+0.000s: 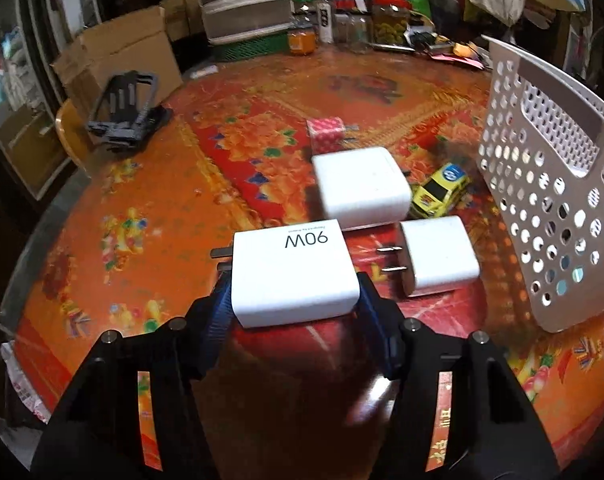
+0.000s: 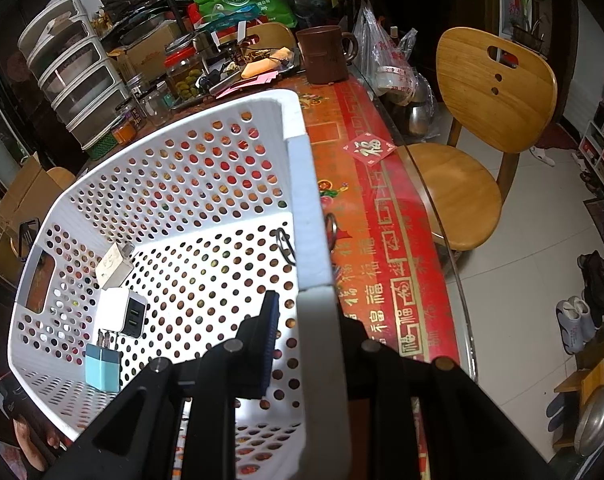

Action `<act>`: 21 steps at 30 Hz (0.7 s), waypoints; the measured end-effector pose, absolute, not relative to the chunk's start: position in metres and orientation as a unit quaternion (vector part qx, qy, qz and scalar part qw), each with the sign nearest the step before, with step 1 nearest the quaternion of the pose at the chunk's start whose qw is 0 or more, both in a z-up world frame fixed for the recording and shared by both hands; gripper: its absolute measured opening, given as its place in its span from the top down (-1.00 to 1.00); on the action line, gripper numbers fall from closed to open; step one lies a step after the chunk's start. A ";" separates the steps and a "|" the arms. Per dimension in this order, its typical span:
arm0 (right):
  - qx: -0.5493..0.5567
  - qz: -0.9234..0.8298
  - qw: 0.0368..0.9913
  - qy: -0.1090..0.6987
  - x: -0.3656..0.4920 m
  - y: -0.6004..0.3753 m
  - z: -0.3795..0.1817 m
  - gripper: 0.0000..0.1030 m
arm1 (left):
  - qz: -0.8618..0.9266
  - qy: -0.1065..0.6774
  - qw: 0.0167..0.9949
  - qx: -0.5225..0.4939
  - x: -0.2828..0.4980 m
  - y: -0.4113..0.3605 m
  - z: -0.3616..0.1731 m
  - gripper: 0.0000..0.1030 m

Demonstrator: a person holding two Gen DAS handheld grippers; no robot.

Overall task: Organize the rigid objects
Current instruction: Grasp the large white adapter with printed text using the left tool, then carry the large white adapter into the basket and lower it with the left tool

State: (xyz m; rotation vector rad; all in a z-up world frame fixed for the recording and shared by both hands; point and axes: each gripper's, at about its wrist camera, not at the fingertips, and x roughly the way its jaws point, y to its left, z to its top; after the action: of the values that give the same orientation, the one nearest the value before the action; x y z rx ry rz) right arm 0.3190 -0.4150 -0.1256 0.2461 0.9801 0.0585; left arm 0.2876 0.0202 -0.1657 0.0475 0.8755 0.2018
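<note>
While left gripper (image 1: 296, 284) fingers clamp glossy boxy charger (image 1: 294, 270), right gripper (image 2: 305, 344) pinches perforated basket (image 2: 309, 208) rim.

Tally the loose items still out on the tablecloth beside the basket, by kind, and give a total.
White chargers: 3, namely the 90W charger in the left gripper, the big one behind it, and the small one with its prongs showing.
Pink patterned cube: 1
Yellow toy car: 1
Total: 5
</note>
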 end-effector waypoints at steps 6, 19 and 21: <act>0.117 0.028 0.875 0.469 0.318 -0.415 -0.126 0.57 | 0.122 0.405 0.906 0.026 0.278 0.022 -0.149 -0.05; 0.117 0.029 0.875 0.470 0.318 -0.415 -0.125 0.56 | 0.153 0.357 0.919 0.064 0.270 -0.008 -0.094 -0.04; 0.116 0.030 0.874 0.470 0.318 -0.415 -0.125 0.56 | 0.152 0.342 0.924 0.072 0.271 -0.020 -0.076 -0.04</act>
State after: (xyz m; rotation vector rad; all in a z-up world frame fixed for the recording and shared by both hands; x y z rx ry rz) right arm 0.3181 -0.4153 -0.1254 0.2419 0.9819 0.0618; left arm 0.2712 -0.0201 -0.0764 0.1468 0.7025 0.3123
